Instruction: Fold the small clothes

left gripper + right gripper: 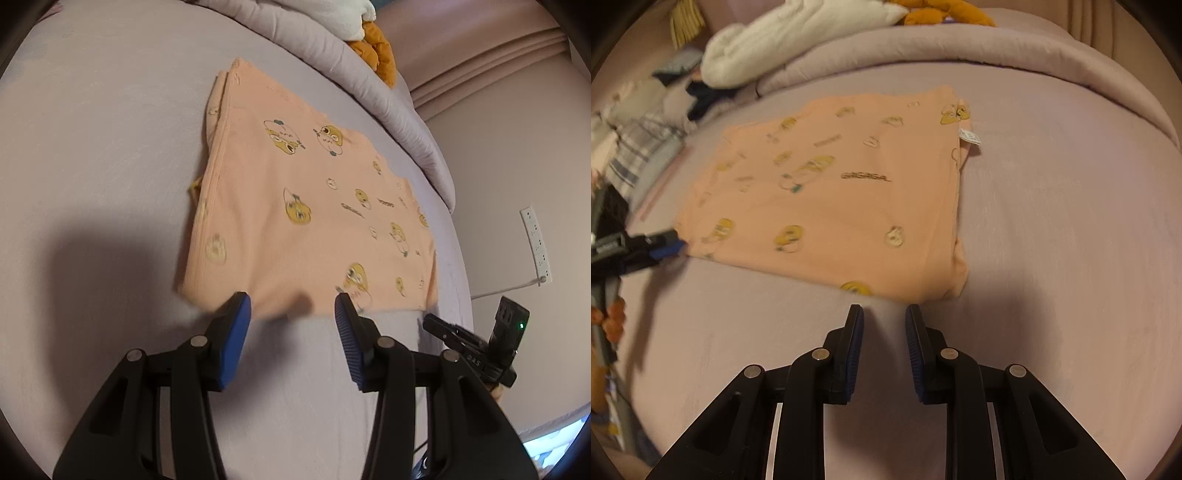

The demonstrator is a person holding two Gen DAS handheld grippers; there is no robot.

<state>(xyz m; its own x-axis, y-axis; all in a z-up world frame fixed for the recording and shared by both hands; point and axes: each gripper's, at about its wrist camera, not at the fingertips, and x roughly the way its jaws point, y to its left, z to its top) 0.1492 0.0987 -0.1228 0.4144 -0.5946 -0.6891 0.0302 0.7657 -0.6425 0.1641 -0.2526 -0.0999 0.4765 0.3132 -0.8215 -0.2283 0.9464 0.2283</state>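
On the left, our left gripper [291, 310] hangs at the garment's [295, 206] near edge, jaws about half open, with only bedsheet [92, 147] between the blue pads; nothing is held. The peach garment, printed with yellow cartoon figures, lies folded flat in the middle of the bed. In the right wrist view its long axis runs left to right, its white tag [971, 137] at the far right corner. To the right, our right gripper [884, 312] sits just short of the near right corner, jaws narrowly open and empty. A rolled duvet [960, 48] lies along the far side.
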